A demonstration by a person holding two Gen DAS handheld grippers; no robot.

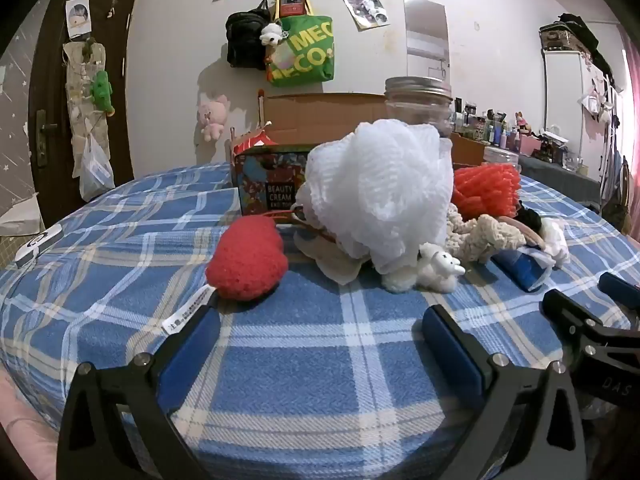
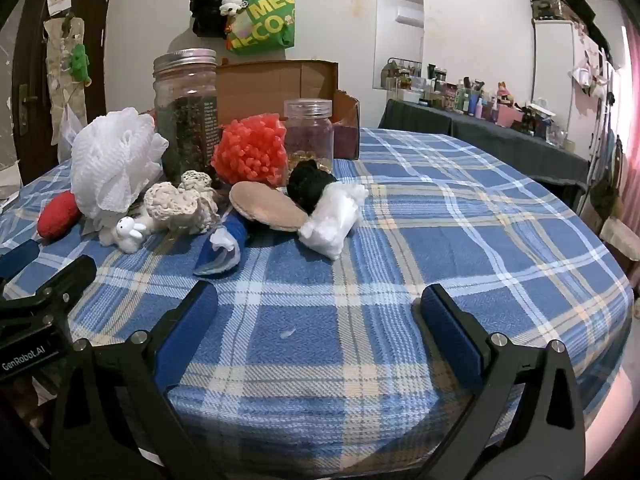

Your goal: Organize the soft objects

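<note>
Both the left claw [image 1: 320, 320] and the right claw [image 2: 316, 300] hover spread wide and empty over the blue plaid table [image 2: 440, 240], near the heap of soft things: white mesh puff [image 1: 376, 184], red knitted heart [image 1: 248, 260] beside it.

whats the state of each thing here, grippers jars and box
left gripper: open, empty
right gripper: open, empty
tall jar: upright, metal lid on
small jar: upright, lid on
cardboard box: flaps open
white mesh pouf: on the bedspread, untouched
</note>
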